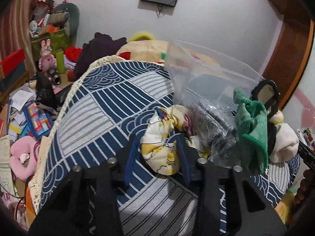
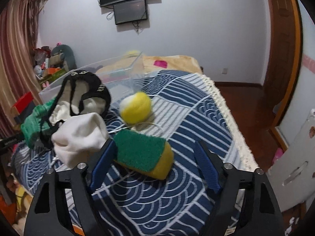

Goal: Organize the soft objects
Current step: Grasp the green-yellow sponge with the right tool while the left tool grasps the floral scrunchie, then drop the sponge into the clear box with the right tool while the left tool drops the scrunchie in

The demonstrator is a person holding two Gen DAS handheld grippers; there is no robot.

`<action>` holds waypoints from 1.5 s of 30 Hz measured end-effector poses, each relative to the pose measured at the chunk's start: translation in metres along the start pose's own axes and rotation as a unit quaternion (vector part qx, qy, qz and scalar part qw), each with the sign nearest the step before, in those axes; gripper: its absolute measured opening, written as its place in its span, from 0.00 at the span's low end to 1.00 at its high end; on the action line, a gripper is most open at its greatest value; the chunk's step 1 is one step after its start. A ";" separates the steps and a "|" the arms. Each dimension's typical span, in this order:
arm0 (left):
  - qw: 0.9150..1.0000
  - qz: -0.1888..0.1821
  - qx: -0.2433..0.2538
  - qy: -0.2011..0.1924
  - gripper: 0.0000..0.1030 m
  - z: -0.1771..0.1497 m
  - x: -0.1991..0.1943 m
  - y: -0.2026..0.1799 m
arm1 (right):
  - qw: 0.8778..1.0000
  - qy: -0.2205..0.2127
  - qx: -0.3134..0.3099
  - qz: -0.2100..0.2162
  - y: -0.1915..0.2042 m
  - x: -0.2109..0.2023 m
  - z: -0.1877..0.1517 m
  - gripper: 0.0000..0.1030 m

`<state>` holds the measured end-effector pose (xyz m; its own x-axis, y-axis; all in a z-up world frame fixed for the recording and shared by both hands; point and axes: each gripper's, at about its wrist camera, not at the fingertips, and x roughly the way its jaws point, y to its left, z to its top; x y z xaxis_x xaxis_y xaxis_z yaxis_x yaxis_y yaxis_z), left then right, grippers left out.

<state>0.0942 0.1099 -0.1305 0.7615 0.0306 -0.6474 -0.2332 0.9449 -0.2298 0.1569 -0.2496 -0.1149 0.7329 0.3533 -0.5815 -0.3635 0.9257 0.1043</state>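
Yellow sponge between right gripper fingers

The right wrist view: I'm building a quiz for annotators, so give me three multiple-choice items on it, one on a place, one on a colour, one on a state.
1. Where does the sponge lie?
A. on the blue patterned cover
B. inside the clear bin
C. on the wooden floor

2. What colour is the sponge's scrub face?
A. red
B. green
C. black

3. How does the right claw stand?
A. shut on the sponge
B. shut on the white sock
C. open, fingers apart around the sponge

Answers:
1 A: it rests on the blue patterned cover, in front of the clear bin.
2 B: green pad over a yellow body.
3 C: the right finger stands clear of the sponge; the white sock lies beside it.
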 end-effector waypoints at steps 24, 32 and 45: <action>0.995 -0.013 0.039 -0.088 0.11 0.031 -0.070 -0.020 | 0.998 -0.054 -0.018 0.026 0.020 -0.024 0.031 0.39; 0.990 -0.026 0.060 -0.127 0.11 0.058 -0.087 -0.034 | 0.995 -0.085 -0.040 0.035 0.036 -0.027 0.055 0.39; 0.987 -0.041 0.070 -0.141 0.11 0.104 -0.068 -0.054 | 0.990 -0.104 -0.073 0.054 0.055 -0.005 0.097 0.39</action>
<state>0.1180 0.0906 0.0009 0.9171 0.0233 -0.3979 -0.0935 0.9830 -0.1580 0.1893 -0.1875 -0.0282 0.7819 0.4838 -0.3932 -0.5149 0.8567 0.0303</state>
